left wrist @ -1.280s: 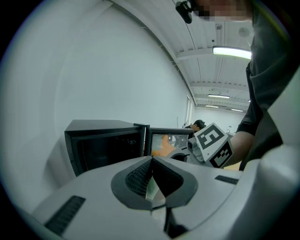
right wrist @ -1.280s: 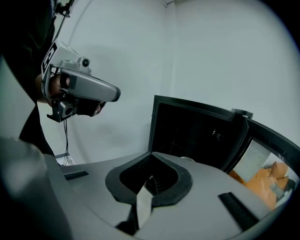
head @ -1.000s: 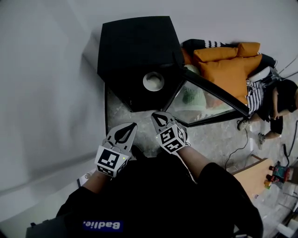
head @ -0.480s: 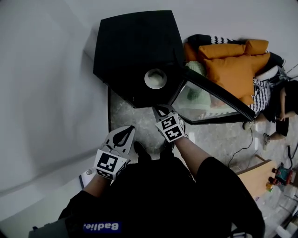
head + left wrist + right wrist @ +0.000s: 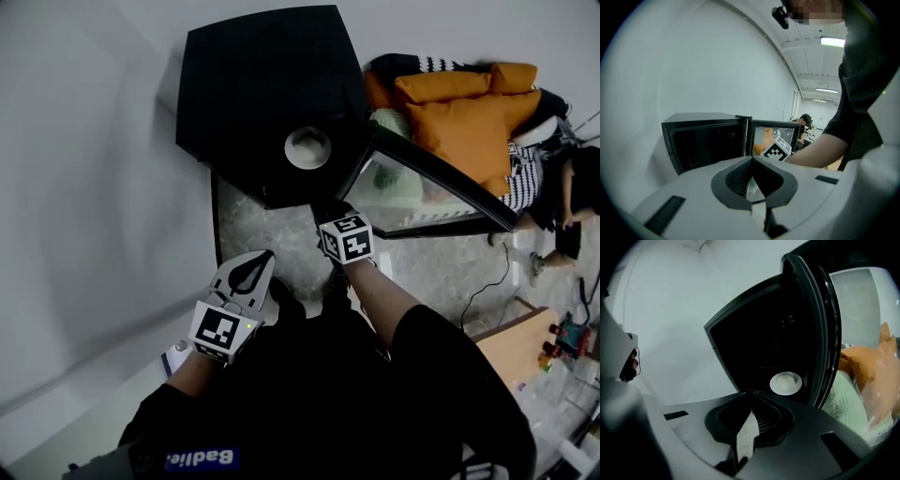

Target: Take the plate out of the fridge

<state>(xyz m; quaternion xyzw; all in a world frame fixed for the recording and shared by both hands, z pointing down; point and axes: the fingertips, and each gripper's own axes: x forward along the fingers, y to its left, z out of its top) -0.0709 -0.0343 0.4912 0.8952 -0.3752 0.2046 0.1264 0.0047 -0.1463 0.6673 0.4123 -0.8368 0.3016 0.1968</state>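
A small black fridge stands on the floor against the white wall, its glass door swung open to the right. A round white plate lies inside on the fridge floor, and the right gripper view shows the plate just beyond the jaws. My right gripper is shut and empty at the fridge opening, a short way short of the plate. My left gripper hangs back over the floor, shut with nothing in it. In the left gripper view the fridge is ahead.
Orange cushions and a pale green patterned one lie behind the open door. A person sits at the far right. A wooden board and a cable lie on the floor to the right. The white wall runs along the left.
My right gripper has moved forward to the fridge opening, closer to the plate. The left gripper has stayed about where it was.
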